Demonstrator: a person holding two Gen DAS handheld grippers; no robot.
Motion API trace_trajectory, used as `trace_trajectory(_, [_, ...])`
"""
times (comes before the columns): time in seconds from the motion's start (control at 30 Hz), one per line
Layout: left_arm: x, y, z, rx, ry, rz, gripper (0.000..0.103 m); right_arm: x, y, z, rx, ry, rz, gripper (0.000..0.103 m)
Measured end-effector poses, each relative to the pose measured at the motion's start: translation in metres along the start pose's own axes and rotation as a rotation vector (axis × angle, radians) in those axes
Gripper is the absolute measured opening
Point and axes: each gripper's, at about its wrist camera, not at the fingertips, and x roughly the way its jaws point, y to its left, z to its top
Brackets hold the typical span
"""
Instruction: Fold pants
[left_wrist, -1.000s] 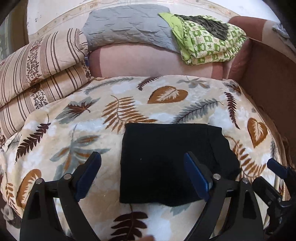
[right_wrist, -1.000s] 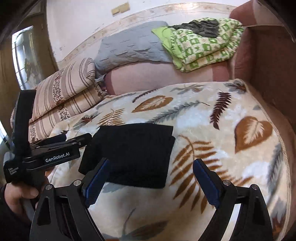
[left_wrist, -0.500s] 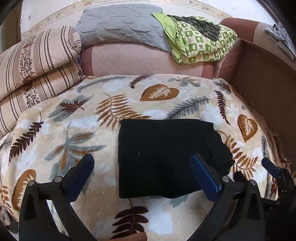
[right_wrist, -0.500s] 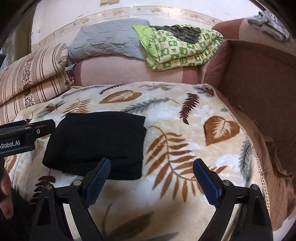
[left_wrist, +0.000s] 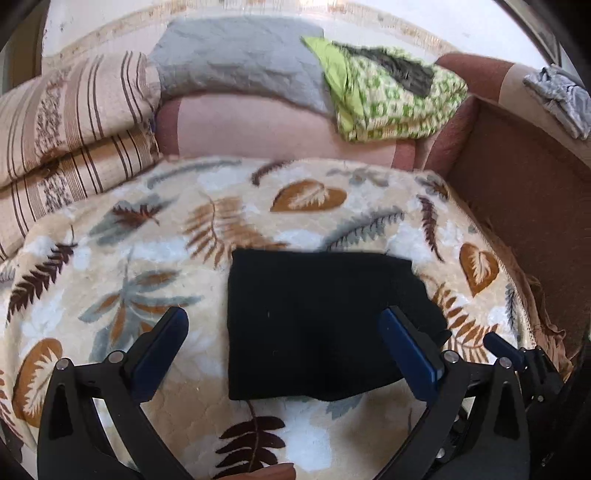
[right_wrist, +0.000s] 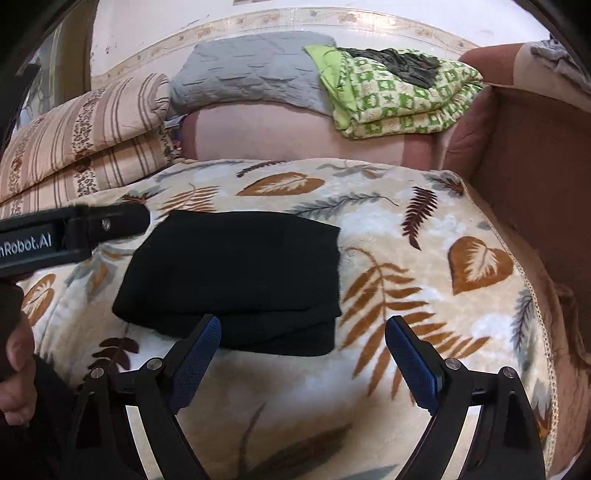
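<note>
Both tongs gape wide and hold nothing: the left gripper (left_wrist: 284, 343) hangs over the black pants (left_wrist: 325, 325), the right gripper (right_wrist: 303, 350) just off their near right corner. The pants lie folded into a thick, soft block on the leaf-print blanket (right_wrist: 424, 288); light, limp, probably best pinched at a doubled edge. Both point slantwise down.

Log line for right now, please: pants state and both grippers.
pants: folded, flat on leaf blanket | left gripper: open, empty, over pants | right gripper: open, empty, at pants' near edge
</note>
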Motion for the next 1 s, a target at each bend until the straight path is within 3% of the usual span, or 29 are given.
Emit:
trace_trajectory(0.13, [-0.011,0.010,0.007,-0.029,-0.044,-0.024,0.103,0.002,0.009,0.003,-0.055,0.012,-0.049,0.093])
trace_trajectory(0.27, [-0.001,0.034,0.012,-0.159,0.005,-0.077,0.103,0.006,0.007,0.002,-0.055,0.048,-0.064,0.094])
trace_trajectory(0.37, [0.015,0.045,0.010,-0.227,0.074,-0.057,0.103,0.007,-0.010,0.001,0.013,0.073,-0.065,0.094])
trace_trajectory(0.4, [0.021,0.047,0.010,-0.238,0.110,-0.041,0.103,0.004,-0.026,0.003,0.096,0.067,-0.011,0.094])
trace_trajectory(0.5, [0.035,0.053,0.004,-0.254,0.199,-0.039,0.103,0.007,-0.092,-0.007,0.532,0.044,0.370,0.094])
trace_trajectory(0.57, [0.049,0.059,0.003,-0.293,0.254,-0.091,0.103,0.019,-0.114,-0.013,0.698,0.060,0.498,0.094])
trace_trajectory(0.67, [0.078,0.073,0.005,-0.360,0.338,-0.130,0.103,0.041,-0.127,0.000,0.733,0.096,0.524,0.094])
trace_trajectory(0.77, [0.102,0.087,0.001,-0.427,0.370,-0.159,0.103,0.071,-0.120,0.020,0.691,0.172,0.668,0.093])
trace_trajectory(0.9, [0.124,0.085,-0.006,-0.477,0.436,-0.257,0.103,0.107,-0.111,0.020,0.679,0.291,0.722,0.090])
trace_trajectory(0.97, [0.127,0.081,-0.004,-0.447,0.437,-0.245,0.103,0.114,-0.114,0.014,0.671,0.336,0.631,0.078])
trace_trajectory(1.0, [0.128,0.079,-0.004,-0.436,0.433,-0.238,0.103,0.116,-0.117,0.011,0.682,0.340,0.614,0.077])
